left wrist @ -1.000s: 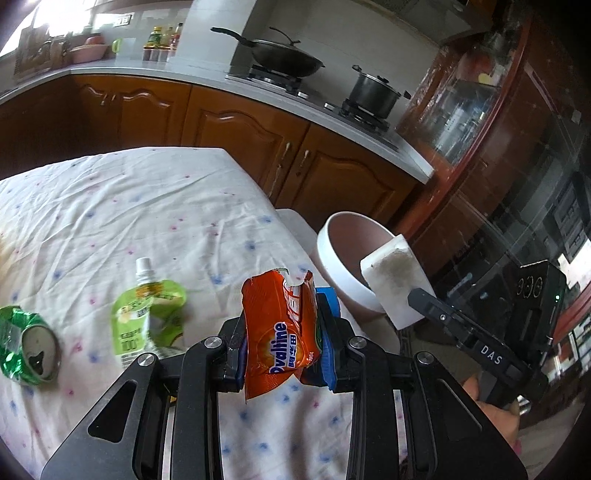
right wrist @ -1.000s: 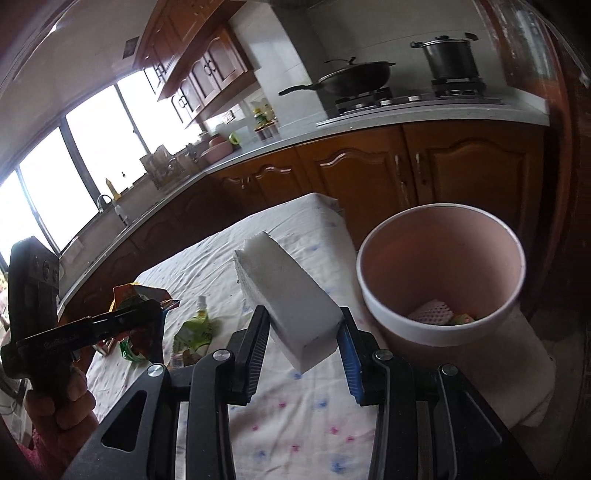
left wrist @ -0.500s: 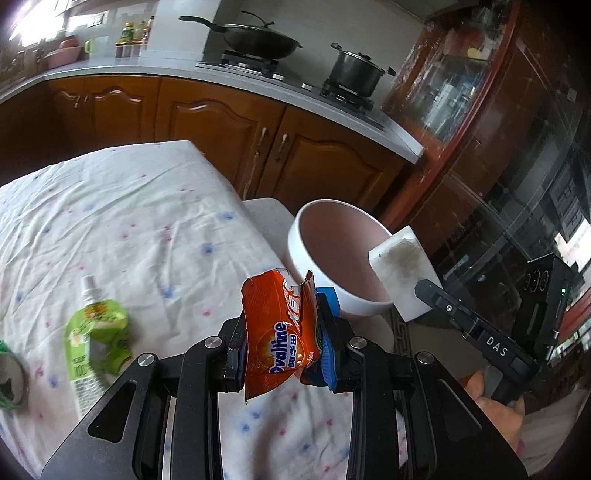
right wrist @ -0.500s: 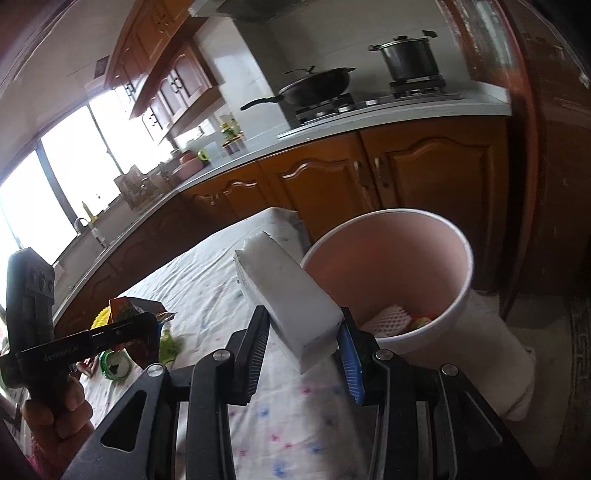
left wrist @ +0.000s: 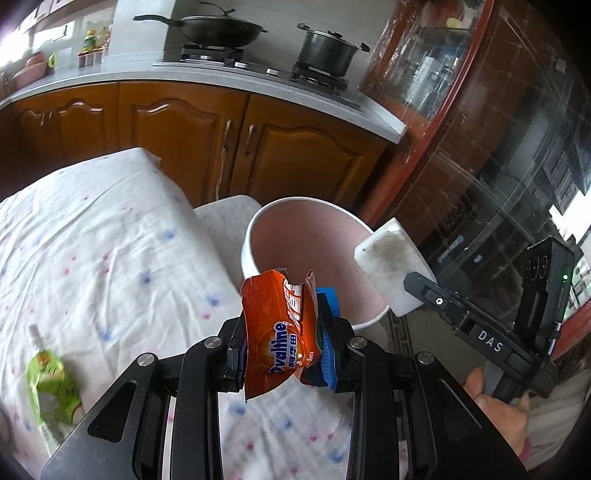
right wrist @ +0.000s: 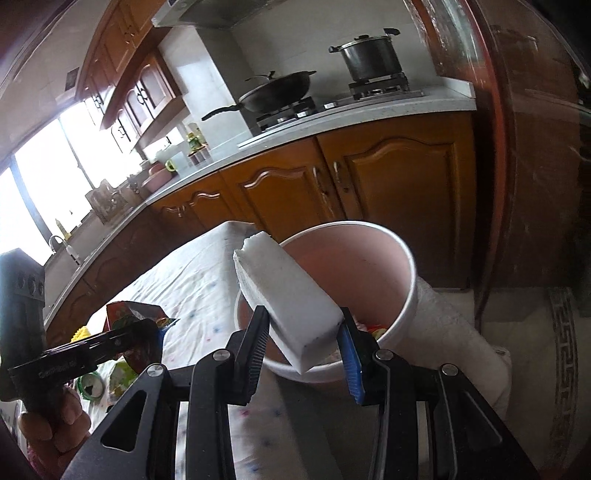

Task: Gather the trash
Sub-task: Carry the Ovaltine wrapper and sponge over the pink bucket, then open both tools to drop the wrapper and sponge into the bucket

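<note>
My left gripper [left wrist: 282, 332] is shut on an orange Ovaltine wrapper [left wrist: 279, 328] and holds it over the table edge, just short of the pink bin [left wrist: 295, 236]. My right gripper [right wrist: 303, 332] is shut on a white foam block [right wrist: 284, 295] held at the bin's [right wrist: 369, 266] near rim. The block also shows in the left wrist view [left wrist: 391, 266], over the bin's right rim. The bin holds some trash [right wrist: 373, 328] at its bottom. A green drink pouch [left wrist: 51, 380] lies on the tablecloth at left.
The table has a white dotted cloth [left wrist: 110, 236]. A green crushed can [right wrist: 90, 386] lies on it by the left hand. Wooden cabinets [left wrist: 207, 133] and a counter with a wok [left wrist: 218, 29] and pot [left wrist: 325, 48] stand behind. A glass cabinet [left wrist: 480, 147] is at right.
Both grippers have moved toward the bin with their loads. The bin looms larger and the pouch and can have slid off to the left.
</note>
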The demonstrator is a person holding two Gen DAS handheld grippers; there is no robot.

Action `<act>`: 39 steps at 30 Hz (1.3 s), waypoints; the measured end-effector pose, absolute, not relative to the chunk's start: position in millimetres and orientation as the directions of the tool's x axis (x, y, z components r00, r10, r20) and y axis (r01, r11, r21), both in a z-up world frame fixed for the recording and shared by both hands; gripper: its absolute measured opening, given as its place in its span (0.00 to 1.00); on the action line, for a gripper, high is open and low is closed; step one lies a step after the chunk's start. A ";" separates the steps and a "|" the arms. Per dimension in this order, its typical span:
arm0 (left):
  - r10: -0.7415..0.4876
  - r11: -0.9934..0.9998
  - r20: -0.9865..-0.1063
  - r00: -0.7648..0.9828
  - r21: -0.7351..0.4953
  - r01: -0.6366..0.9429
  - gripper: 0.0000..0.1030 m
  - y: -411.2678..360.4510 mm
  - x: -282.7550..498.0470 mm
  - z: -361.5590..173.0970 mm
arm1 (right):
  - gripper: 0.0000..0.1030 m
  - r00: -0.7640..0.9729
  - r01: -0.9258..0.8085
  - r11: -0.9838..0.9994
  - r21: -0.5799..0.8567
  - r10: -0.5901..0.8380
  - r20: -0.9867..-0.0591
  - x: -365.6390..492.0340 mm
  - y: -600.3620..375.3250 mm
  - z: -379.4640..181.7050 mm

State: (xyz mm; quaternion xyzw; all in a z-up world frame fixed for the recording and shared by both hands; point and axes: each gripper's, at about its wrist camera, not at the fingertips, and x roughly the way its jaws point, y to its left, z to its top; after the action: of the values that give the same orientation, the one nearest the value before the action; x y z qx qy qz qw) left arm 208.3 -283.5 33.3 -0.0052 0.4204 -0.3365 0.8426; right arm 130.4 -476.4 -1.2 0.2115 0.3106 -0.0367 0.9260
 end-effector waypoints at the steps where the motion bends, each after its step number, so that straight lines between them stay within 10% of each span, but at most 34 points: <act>1: -0.570 0.773 -0.707 0.419 -0.288 0.565 0.27 -286.5 210.5 33.1 | 0.37 0.803 0.202 0.907 0.369 0.063 -0.593 132.7 -478.9 -1.7; 24: -0.475 0.782 -0.808 0.348 -0.206 0.589 0.29 -366.9 266.4 2.6 | 0.40 0.723 0.258 0.915 0.310 0.030 -0.691 182.4 -516.2 -17.7; 31: -0.459 0.790 -0.817 0.350 -0.195 0.581 0.51 -371.9 269.7 -2.3 | 0.45 0.714 0.257 0.911 0.321 0.044 -0.698 187.2 -523.6 -20.0; 39: -0.472 0.797 -0.800 0.370 -0.207 0.568 0.54 -362.3 262.9 3.5 | 0.50 0.726 0.262 0.901 0.347 0.053 -0.685 178.5 -524.4 -19.5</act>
State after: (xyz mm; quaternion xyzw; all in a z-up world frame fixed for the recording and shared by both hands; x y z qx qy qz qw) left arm 262.9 -362.3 3.5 0.0517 0.4646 -0.3146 0.8261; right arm 178.5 -524.4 -19.5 0.2154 0.3653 -0.0577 0.9038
